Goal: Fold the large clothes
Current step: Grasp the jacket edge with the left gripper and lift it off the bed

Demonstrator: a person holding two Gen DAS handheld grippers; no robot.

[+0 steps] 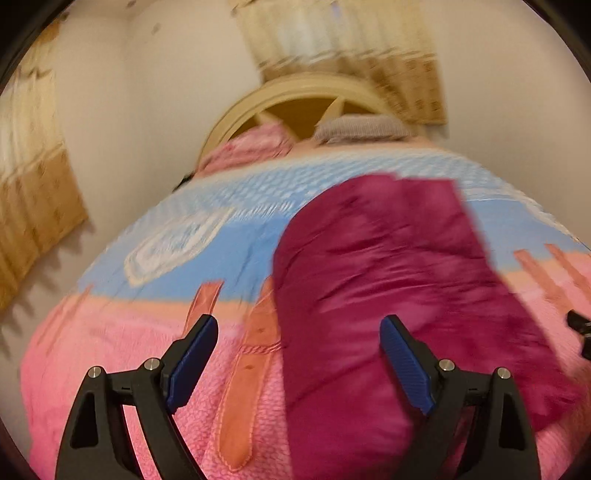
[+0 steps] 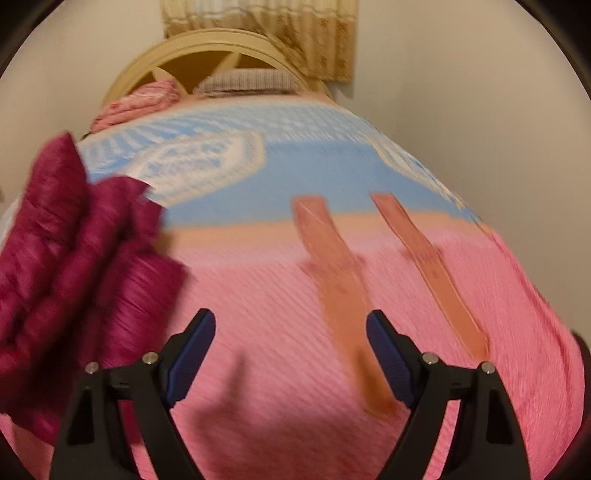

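Observation:
A shiny magenta quilted garment (image 1: 388, 280) lies folded into a thick bundle on the pink and blue bedspread (image 1: 122, 332). In the left wrist view it fills the right half, and its near edge passes under my right fingertip. My left gripper (image 1: 299, 332) is open and empty above the garment's left edge. In the right wrist view the garment (image 2: 70, 266) is bunched at the far left. My right gripper (image 2: 290, 325) is open and empty above the bare pink bedspread (image 2: 280, 280), to the right of the garment.
A cream headboard (image 2: 207, 44) stands at the far end, with a pink pillow (image 2: 140, 99) and a beige pillow (image 2: 243, 81) against it. Curtains (image 2: 295, 29) hang behind. Walls flank the bed on both sides. Both views are motion blurred.

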